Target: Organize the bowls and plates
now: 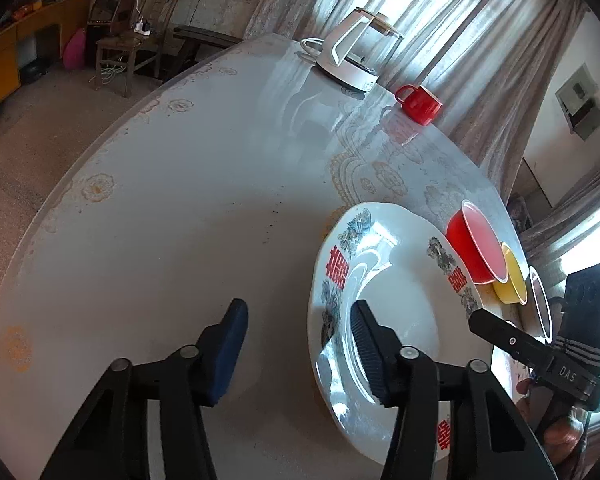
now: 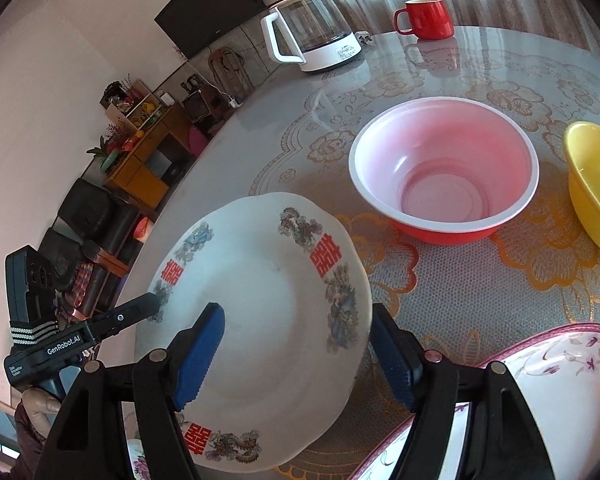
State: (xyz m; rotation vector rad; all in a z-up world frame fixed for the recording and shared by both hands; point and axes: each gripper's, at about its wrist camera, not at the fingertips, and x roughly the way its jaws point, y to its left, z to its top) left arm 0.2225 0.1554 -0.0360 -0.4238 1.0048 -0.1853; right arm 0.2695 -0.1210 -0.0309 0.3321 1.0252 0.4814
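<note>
While the white plate (image 2: pixel 268 320) with red double-happiness characters and dragon motifs sits at the near edge of the round bench (image 1: pixel 160 200), both grippers straddle opposite sides of its rim. The left gripper (image 1: pixel 300 354) has one finger inside the plate and the other outside over the bare bench; the jaws stand apart and the pads do not visibly press the rim. The right gripper (image 2: pixel 296 356) is likewise open, blue pads on either side of the rim. Its body reads "DAS" in the left wrist view; the left one reads "GenRobot.AI" in the right wrist view. Beyond the plate stand a red bowl (image 2: pixel 444 176) with a pale inside and a yellow bowl (image 2: pixel 596 188) beside it. Farther off are a white kettle (image 2: pixel 312 32), its label too small to read, and a red mug (image 2: pixel 426 18). A floral plate (image 2: pixel 540 380) lies near the right gripper.
</note>
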